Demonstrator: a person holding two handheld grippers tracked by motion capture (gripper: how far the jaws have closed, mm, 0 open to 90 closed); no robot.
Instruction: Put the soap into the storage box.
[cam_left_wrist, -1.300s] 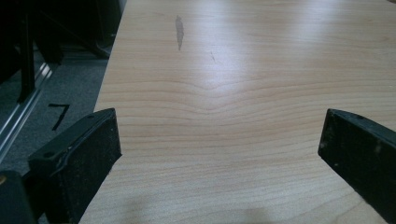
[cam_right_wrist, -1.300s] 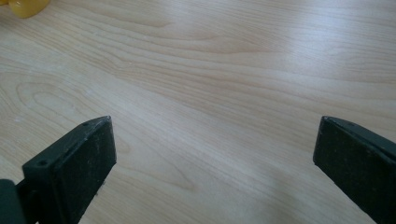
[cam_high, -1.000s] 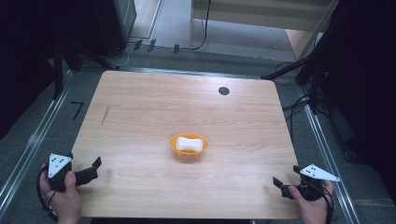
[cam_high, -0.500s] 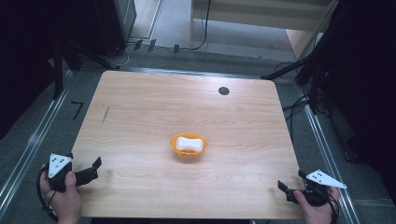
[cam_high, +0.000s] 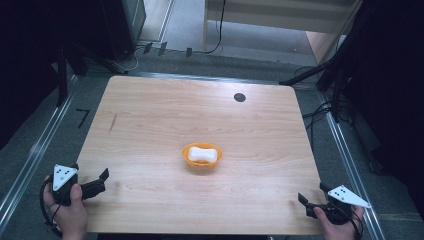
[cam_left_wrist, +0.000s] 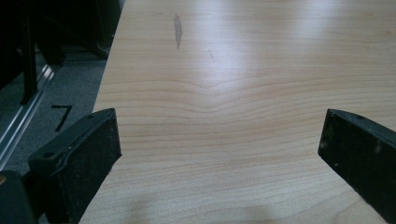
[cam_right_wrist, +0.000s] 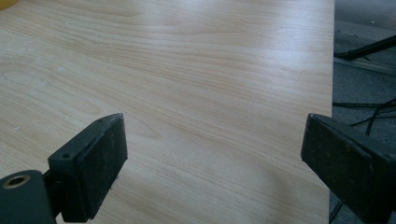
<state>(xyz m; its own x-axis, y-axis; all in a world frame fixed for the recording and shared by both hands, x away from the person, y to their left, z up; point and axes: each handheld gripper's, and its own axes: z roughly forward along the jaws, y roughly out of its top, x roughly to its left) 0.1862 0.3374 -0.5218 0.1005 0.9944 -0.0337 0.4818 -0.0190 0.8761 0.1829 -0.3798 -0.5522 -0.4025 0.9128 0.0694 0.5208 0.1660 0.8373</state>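
- Table (cam_high: 150, 130): one, pale wood-grain top with rounded corners, smooth and faintly glossy; I see one small dark round hole (cam_high: 239, 97) near its far edge.
- Left gripper (cam_high: 100, 181): one, matte black jaws spread wide over bare wood at the near left corner.
- Right gripper (cam_high: 307, 201): one, at the near right corner; jaws just eased inward, standing wide, nothing between.
- Orange bowl (cam_high: 187, 152): one, round, mid-table, well apart from both grippers.
- White soap bar (cam_high: 202, 154): one, rounded, lying inside it.
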